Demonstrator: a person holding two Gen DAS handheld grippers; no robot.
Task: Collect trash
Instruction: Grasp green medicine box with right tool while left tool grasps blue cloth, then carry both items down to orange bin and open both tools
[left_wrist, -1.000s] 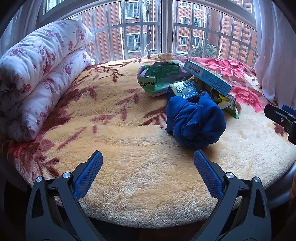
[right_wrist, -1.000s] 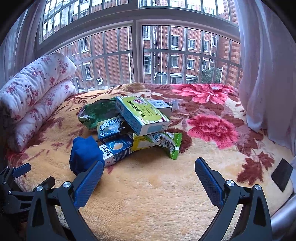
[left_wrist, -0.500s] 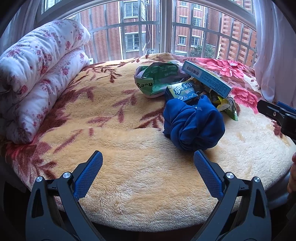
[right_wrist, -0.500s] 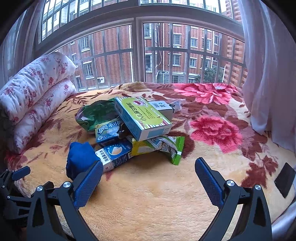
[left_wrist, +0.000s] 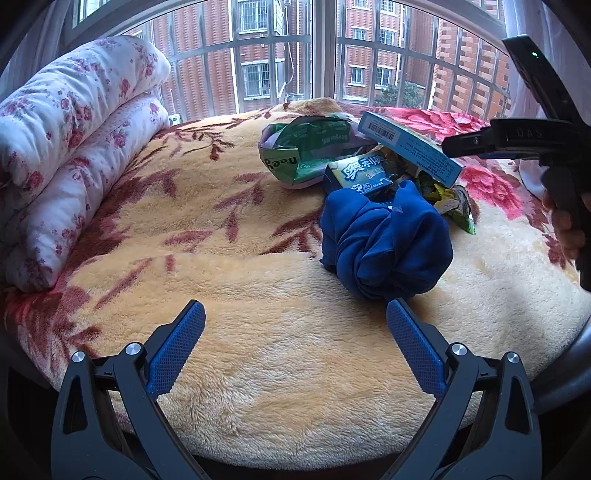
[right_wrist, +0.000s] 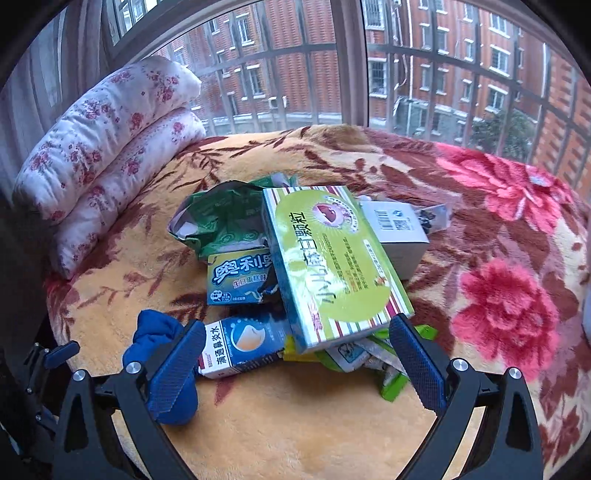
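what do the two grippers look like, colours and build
Both match: the left gripper and right gripper have black angular plastic arms with silver screws and blue textured pads. Seen from the left camera, the right one shows a small green light.

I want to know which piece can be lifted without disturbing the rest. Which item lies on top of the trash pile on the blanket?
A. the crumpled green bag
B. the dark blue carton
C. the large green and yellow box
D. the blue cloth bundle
C: in the right wrist view the large green and yellow box rests tilted over the dark blue carton and the other packets, with nothing lying on it.
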